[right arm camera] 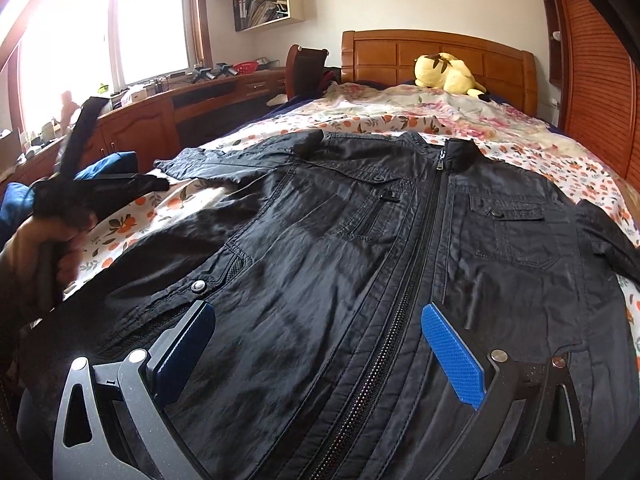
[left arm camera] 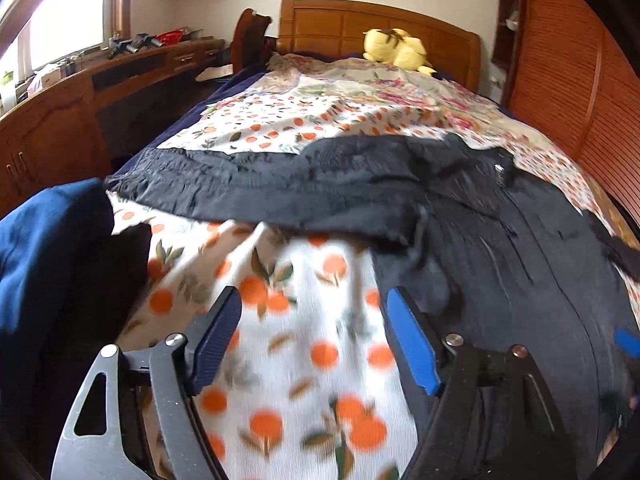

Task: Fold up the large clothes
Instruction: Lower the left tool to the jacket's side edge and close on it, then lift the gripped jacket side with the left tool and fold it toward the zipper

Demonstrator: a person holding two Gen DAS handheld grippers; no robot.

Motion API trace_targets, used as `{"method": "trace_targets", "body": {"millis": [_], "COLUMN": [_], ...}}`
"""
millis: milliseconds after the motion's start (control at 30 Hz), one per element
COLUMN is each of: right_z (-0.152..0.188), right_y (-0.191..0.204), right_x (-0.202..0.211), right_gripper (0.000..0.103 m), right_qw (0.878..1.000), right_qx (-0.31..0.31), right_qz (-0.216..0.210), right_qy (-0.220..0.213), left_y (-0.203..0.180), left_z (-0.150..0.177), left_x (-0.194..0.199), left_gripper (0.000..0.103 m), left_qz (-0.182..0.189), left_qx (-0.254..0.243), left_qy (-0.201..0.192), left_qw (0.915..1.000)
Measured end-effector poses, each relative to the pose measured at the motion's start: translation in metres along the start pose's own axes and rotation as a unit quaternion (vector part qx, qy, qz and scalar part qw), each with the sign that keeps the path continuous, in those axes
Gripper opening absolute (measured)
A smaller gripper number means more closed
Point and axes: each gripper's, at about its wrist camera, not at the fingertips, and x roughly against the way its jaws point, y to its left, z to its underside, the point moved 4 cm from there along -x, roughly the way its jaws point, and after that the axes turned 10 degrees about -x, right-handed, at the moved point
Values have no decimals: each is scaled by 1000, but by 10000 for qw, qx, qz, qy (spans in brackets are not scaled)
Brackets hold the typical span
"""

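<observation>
Two grippers: left gripper point(left arm camera: 312, 300) spread, nothing between, over bedsheet point(left arm camera: 288, 344); right gripper point(right arm camera: 320, 316) spread above jacket point(right arm camera: 360, 240). One black jacket, zipped, flat on bed, sleeve toward 10 o'clock. One plush toy point(right arm camera: 448, 74) at 12 o'clock. Bare sheet beyond the collar.

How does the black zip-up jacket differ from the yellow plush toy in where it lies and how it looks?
The black zip-up jacket lies spread flat at the near end of the bed; the yellow plush toy sits at the far end, by the wooden headboard.
The jacket is dark and thin, with pockets and a closed zip; the toy is pale and rounded.
The jacket covers a wide area; the toy looks far smaller.
Both rest on the orange-print bedsheet.
</observation>
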Motion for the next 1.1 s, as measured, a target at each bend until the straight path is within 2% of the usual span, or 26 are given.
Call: {"method": "trace_targets", "body": {"millis": [133, 267, 400, 533, 600, 700, 733, 767, 800, 833, 867, 1000, 1100], "right_z": [0, 0, 1, 0, -1, -3, -3, -3, -3, -2, -2, -1, -2], "right_y": [0, 2, 3, 2, 1, 0, -1, -3, -4, -5, -6, -7, -9], "right_x": [0, 2, 5, 6, 8, 10, 11, 12, 12, 12, 12, 12, 15], "right_gripper": [103, 103, 103, 103, 103, 103, 103, 103, 103, 103, 103, 103, 103], "right_qw": [10000, 10000, 9999, 9997, 9997, 9997, 9997, 9998, 9998, 9998, 9998, 9999, 9998], "right_qx": [-10, 48, 129, 176, 191, 190, 183, 175, 162, 142, 124, 88, 103], "right_qz": [-7, -8, 67, 127, 135, 138, 137, 133, 138, 136, 127, 102, 138], "right_qy": [6, 3, 43, 73, 65, 21, 3, -11, -20, -21, -20, -52, -117], "left_y": [6, 17, 27, 34, 36, 36, 34, 34, 34, 35, 35, 33, 28], "left_z": [-20, -31, -34, -31, -29, -28, -30, -32, -34, -36, -39, -48, -58], "left_x": [-29, -59, -81, -98, -105, -110, -110, -111, -111, -112, -112, -110, -94], "left_gripper": [72, 67, 67, 59, 59, 59, 53, 41, 35, 17, 10, 4, 4], "left_qz": [-123, -13, 10, 93, 74, 84, 87, 84, 12, -94, -202, -295, -494], "left_qx": [73, 486, 788, 1158, 1290, 1415, 1420, 1420, 1414, 1389, 1331, 1126, 909], "left_qy": [53, 294, 510, 744, 882, 918, 903, 903, 937, 961, 977, 1039, 888], "left_qw": [9999, 9984, 9956, 9904, 9877, 9856, 9857, 9857, 9855, 9856, 9861, 9878, 9907]}}
